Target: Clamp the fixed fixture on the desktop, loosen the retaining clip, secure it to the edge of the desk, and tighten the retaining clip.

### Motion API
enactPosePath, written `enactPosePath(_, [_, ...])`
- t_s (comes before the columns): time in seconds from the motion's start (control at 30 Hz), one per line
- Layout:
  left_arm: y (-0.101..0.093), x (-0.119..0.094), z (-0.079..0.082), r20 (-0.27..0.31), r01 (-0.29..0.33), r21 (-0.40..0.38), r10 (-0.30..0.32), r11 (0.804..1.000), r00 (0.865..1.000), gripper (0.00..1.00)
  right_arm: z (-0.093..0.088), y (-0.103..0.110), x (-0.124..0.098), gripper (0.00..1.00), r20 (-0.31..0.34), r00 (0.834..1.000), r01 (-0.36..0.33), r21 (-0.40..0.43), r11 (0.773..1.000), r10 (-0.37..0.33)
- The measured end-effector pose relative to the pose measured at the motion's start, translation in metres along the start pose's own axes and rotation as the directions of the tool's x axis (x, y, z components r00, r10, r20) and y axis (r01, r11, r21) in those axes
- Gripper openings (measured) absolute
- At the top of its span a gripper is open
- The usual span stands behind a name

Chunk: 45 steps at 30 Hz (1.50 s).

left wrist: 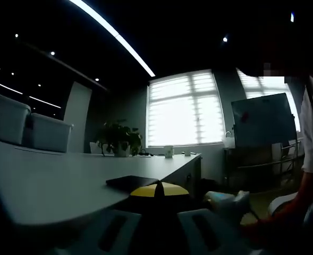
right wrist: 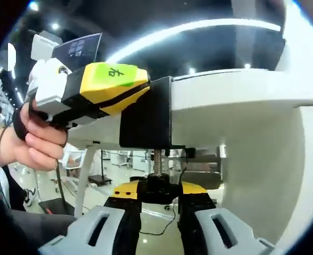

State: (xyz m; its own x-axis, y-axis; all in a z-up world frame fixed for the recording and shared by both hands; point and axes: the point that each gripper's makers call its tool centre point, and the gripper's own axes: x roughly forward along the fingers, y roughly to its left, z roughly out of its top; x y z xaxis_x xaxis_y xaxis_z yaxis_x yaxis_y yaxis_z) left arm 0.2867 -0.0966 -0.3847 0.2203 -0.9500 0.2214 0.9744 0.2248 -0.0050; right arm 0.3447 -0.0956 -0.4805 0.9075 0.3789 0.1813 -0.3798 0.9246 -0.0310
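The black fixture [right wrist: 145, 114] was seated on the worktop [right wrist: 236, 101] edge, gripped by the left tool [right wrist: 148, 87]. Rigid and heavy-looking, it was best steadied by its body. The right tool [right wrist: 159, 204] was clenched on its knurled screw knob [right wrist: 158, 186] below.

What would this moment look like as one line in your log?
stage: tightening clip | clamp on desk edge | left tongs holding clamp | right tongs on screw knob below
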Motion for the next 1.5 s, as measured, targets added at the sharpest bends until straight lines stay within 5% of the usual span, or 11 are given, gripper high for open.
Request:
enactPosePath(0.23, [0.0,0.0,0.0,-0.003,0.0,0.0,0.0,1.0,1.0,0.01,-0.002,0.006,0.003,0.25,0.002,0.994,-0.109,0.036,0.993,0.109])
enactPosePath(0.37, [0.0,-0.001,0.0,0.003,0.003,-0.01,-0.003,1.0,1.0,0.01,-0.006,0.0,0.0,0.28,-0.037,0.998,0.047,0.11,0.993,-0.043])
enactPosePath(0.53, [-0.001,0.0,-0.001,0.011,0.003,-0.012,-0.003,1.0,1.0,0.01,-0.013,0.014,-0.011,0.46,-0.061,0.98,0.19,0.027,0.981,-0.188])
enactPosePath(0.57, [-0.001,0.0,-0.001,0.011,0.004,-0.012,-0.004,1.0,1.0,0.01,-0.012,0.013,-0.014,0.49,-0.061,0.971,0.235,0.036,0.971,-0.232])
enactPosePath(0.6, [-0.001,0.0,-0.001,0.01,0.005,-0.011,-0.005,1.0,1.0,0.01,-0.011,0.008,-0.021,0.5,-0.058,0.944,0.328,0.084,0.941,-0.324])
enactPosePath(0.7, [-0.001,0.0,-0.001,0.011,0.006,-0.005,-0.006,1.0,1.0,0.01,-0.006,0.01,-0.033,0.47,-0.042,0.903,0.43,0.14,0.892,-0.428])
enactPosePath(0.8, [-0.001,0.0,0.0,0.019,0.003,-0.006,-0.003,1.0,1.0,0.01,0.0,0.011,-0.03,0.44,-0.041,0.88,0.47,-0.077,0.879,-0.474])
enactPosePath(0.87, [-0.001,0.0,0.0,0.022,0.0,-0.005,0.0,1.0,1.0,0.01,0.004,0.008,-0.024,0.44,-0.024,0.869,0.49,-0.087,0.867,-0.493])
enactPosePath(1.27, [-0.001,0.001,-0.001,0.024,0.005,-0.001,-0.005,1.0,1.0,0.01,0.007,0.003,0.0,0.26,0.015,0.861,0.508,-0.084,0.857,-0.509])
enactPosePath(1.47, [-0.002,0.003,-0.003,0.025,0.012,-0.013,-0.011,1.0,1.0,0.01,0.007,0.007,0.006,0.25,0.01,0.895,0.446,-0.075,0.892,-0.447])
enactPosePath(1.5, [-0.002,0.003,-0.003,0.024,0.012,-0.012,-0.012,1.0,1.0,0.01,0.008,0.01,0.008,0.25,0.019,0.91,0.414,-0.071,0.908,-0.413])
